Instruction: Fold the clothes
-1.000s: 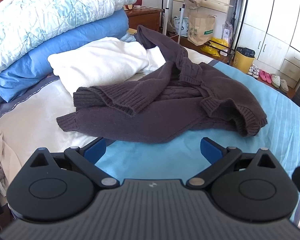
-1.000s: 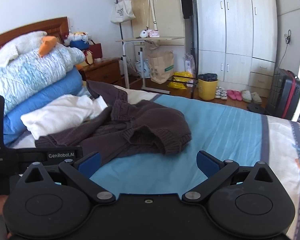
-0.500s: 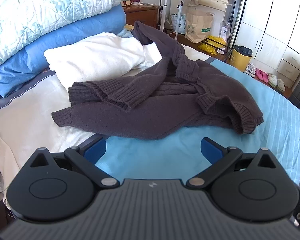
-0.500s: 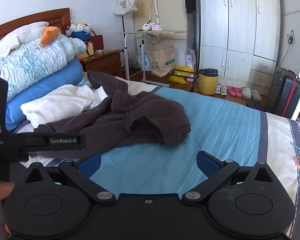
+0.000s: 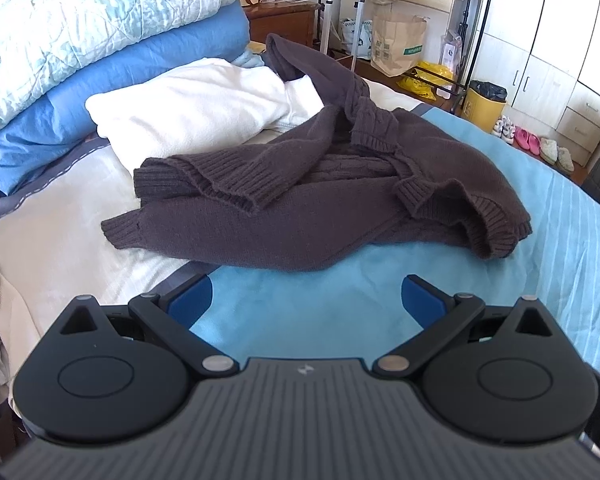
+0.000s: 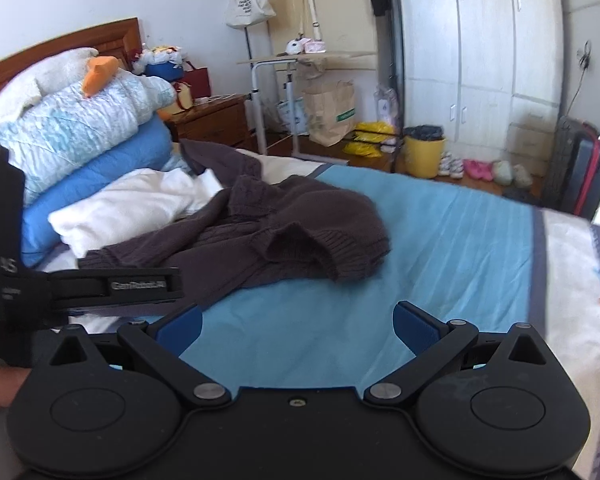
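Lying crumpled on bed: dark brown sweater, unfolded, straddling white sheet and blue cover. One sleeve trailing up over white pillow; ribbed hem bunched at right end. Behind pillow: blue duvet, pale quilt stacked on top.

Left claw: jaws apart, empty, hovering over blue cover just short of sweater's near edge, not touching it. Seen side-on in right view, low over bed near sweater's left end.

Right claw: jaws apart, empty, above blue cover, clear of sweater, pointing toward hem end. Right view motion-blurred.

Beyond bed: yellow bin, paper bag, wardrobe, suitcase.
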The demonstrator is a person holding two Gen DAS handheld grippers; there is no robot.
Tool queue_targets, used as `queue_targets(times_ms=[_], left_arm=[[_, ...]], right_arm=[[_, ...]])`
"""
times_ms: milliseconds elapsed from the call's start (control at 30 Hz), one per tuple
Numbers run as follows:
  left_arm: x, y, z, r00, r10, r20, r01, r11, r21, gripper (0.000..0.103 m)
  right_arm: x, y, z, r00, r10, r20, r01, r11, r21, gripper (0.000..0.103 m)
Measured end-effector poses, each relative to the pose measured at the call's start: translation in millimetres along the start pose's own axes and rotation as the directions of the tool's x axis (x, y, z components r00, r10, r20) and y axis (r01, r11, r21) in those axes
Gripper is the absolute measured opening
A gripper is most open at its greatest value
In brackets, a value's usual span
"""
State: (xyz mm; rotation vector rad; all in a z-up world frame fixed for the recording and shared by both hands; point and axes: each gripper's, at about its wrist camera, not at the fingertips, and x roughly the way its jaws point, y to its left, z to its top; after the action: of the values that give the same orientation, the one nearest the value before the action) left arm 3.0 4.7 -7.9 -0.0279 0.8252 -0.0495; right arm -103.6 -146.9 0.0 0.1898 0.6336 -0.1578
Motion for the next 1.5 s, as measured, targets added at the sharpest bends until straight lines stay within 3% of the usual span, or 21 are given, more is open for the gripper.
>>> queue_targets(times_ms=[300, 533, 600, 733, 800, 833, 967, 1033, 1100, 1133, 1333, 1500], left_arm=[[4, -2, -1, 1.000, 0.016, -0.010, -0.016, 1.000, 0.013, 0.103], [21, 3, 31, 1.000, 0.005, -0.017, -0.007, 0.995, -0.103, 0.103], [26, 4, 41, 1.000, 0.001, -0.018, -0.003, 0.991, -0.137, 0.103], [36, 7, 59, 1.000, -0.007, -0.021, 0.003, 0.979, -0.204, 0.103], [41, 9, 69, 1.000, -0.011, -0.022, 0.006, 0.971, -0.237, 0.102], [45, 7, 79, 1.000, -0.001, -0.029, -0.005, 0.979, -0.206, 0.102], [72, 28, 109, 0.996, 0.088, -0.009, -0.088, 0.975, -0.204, 0.103], [88, 52, 100, 0.988, 0.151, -0.027, -0.153, 0.959, -0.237, 0.103], [113, 87, 79, 0.978, 0.163, -0.131, -0.197, 0.930, -0.310, 0.103], [123, 106, 70, 0.972, 0.135, -0.195, -0.200, 0.908, -0.369, 0.101], [132, 153, 61, 0.968, 0.128, -0.215, -0.226, 0.817, -0.530, 0.103], [150, 155, 59, 0.971, 0.055, -0.232, -0.180, 0.807, -0.563, 0.099]], right_arm=[[5, -8, -5, 0.998, 0.053, -0.028, -0.051, 0.997, 0.051, 0.103], [17, -18, -2, 0.989, 0.143, -0.022, -0.139, 0.979, 0.150, 0.103], [25, -27, 2, 0.983, 0.181, -0.020, -0.172, 0.960, 0.220, 0.103], [57, -43, 13, 0.940, 0.340, -0.003, -0.314, 0.873, 0.373, 0.103], [81, -48, 24, 0.927, 0.374, -0.040, -0.324, 0.848, 0.421, 0.103], [93, -52, 29, 0.922, 0.384, -0.052, -0.322, 0.833, 0.449, 0.103], [130, -62, 47, 0.925, 0.374, -0.066, -0.292, 0.812, 0.505, 0.103], [142, -64, 54, 0.959, 0.268, -0.097, -0.193, 0.862, 0.470, 0.103], [149, -60, 63, 0.980, 0.176, -0.090, -0.129, 0.914, 0.385, 0.103], [154, -60, 69, 0.983, 0.165, -0.077, -0.128, 0.927, 0.352, 0.103], [202, -81, 93, 0.987, 0.140, -0.086, -0.107, 0.944, 0.311, 0.101], [248, -103, 101, 0.986, 0.134, -0.095, -0.094, 0.937, 0.337, 0.099]])
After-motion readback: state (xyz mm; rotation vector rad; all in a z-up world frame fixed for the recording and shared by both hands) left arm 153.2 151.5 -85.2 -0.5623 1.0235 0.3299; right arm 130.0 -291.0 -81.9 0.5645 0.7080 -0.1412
